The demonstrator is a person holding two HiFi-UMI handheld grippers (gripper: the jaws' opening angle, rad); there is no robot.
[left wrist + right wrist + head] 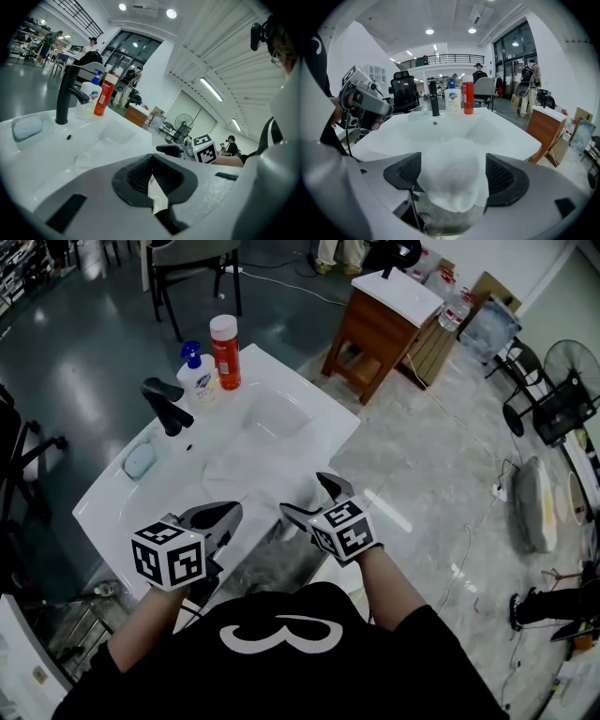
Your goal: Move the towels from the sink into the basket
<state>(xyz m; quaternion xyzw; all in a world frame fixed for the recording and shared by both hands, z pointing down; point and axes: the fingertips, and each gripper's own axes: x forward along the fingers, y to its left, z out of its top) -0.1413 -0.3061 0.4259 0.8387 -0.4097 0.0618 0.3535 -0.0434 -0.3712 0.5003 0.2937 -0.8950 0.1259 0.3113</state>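
**White towel between wide jaws at the sink's near rim**

At the near rim of the glossy white sink [309, 427], the right gripper [305, 495], grey jaws spread wide, ribbed dark pads [408, 171] facing each other across a white towel [450, 178]. Soft, fleecy cloth, bunched into a rounded mound, draped over the sink's near edge and reaching out toward both pads, with no squeeze to be seen.

Further along the same near rim of the sink, on the person's left, the left gripper [234, 512], jaws drawn almost together. Black ribbed pads curving around a thin, diamond-shaped gap. A sliver of white in that gap, cloth or basin impossible to tell. On the back of each gripper, a cube of black-and-white square markers.

Across the sink, at its back ledge, a matte black faucet [165, 405] with an angular spout. Just beside it on the same ledge, a white pump bottle [197, 376] with a blue pump head, then a tall orange bottle [225, 352], cylindrical, capped in white. On the sink's ledge on the other side of the faucet, a pale blue soap bar [139, 460], oval and smooth-edged.

Beyond the sink's far corner, well apart from it, a brown wooden cabinet [375, 329] with a flat white top, standing on pale, marbled, polished flooring. Below the sink's near rim, bare forearms and black short sleeves behind both grippers.
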